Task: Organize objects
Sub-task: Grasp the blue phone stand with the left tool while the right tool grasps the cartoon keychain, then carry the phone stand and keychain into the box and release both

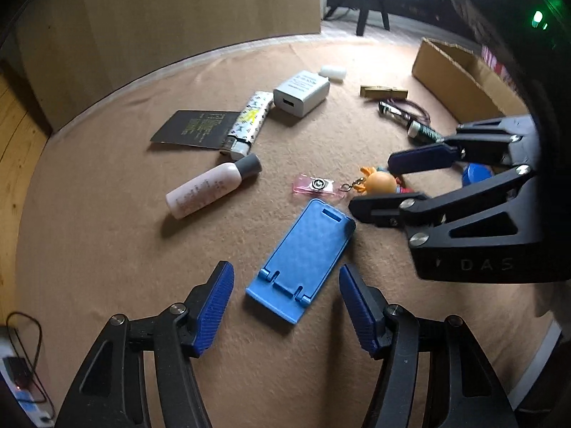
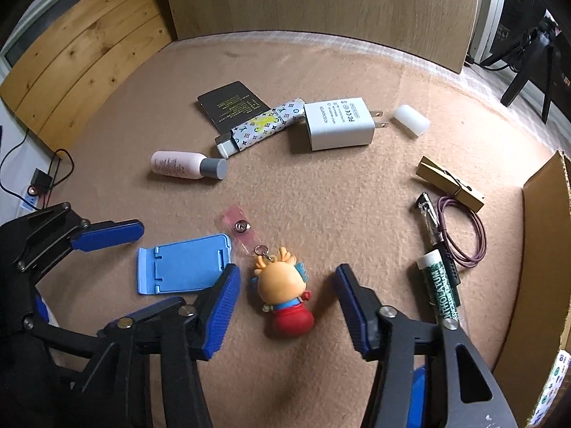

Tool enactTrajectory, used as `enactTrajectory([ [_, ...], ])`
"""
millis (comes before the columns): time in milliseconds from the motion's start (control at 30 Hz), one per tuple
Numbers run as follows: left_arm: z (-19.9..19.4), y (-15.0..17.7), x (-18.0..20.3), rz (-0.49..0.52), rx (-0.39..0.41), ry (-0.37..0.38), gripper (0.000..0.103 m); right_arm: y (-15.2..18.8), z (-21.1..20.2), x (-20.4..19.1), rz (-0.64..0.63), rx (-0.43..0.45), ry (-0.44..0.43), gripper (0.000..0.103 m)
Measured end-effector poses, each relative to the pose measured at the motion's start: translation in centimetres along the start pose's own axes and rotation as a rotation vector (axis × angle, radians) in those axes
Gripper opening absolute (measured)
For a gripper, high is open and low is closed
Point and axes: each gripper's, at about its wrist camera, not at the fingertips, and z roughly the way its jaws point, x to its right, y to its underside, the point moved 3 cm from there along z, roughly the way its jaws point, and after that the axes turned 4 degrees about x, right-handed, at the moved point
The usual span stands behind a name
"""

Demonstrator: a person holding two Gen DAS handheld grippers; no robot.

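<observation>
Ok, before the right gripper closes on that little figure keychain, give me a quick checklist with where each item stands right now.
1. Figure keychain sits between the right gripper fingers: ok.
2. Right jaws not yet pressing on it, gaps both sides: ok.
3. Left finger clear of the blue phone stand: not ok, it overlaps the stand's corner in the right wrist view.
4. Left gripper open and empty, straddling the stand: ok.
5. Pink badge strap attached to the keychain will trail along: cannot tell if it snags.
6. Cardboard box within reach on the right: ok.
</observation>
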Motion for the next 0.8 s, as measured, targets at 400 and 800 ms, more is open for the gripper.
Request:
enactTrajectory([
  [400,0.9,-0.2,1.0,0.003,-0.022,0.030,0.045,1.4,-0.9,0.1,-0.011,-0.025,-0.017,0.030],
  [800,-0.4,0.8,-0.4,-0.234,0.001,0.116,0.043,3.6,-5.2,3.6,0.187,0.083,-0.059,0.029],
])
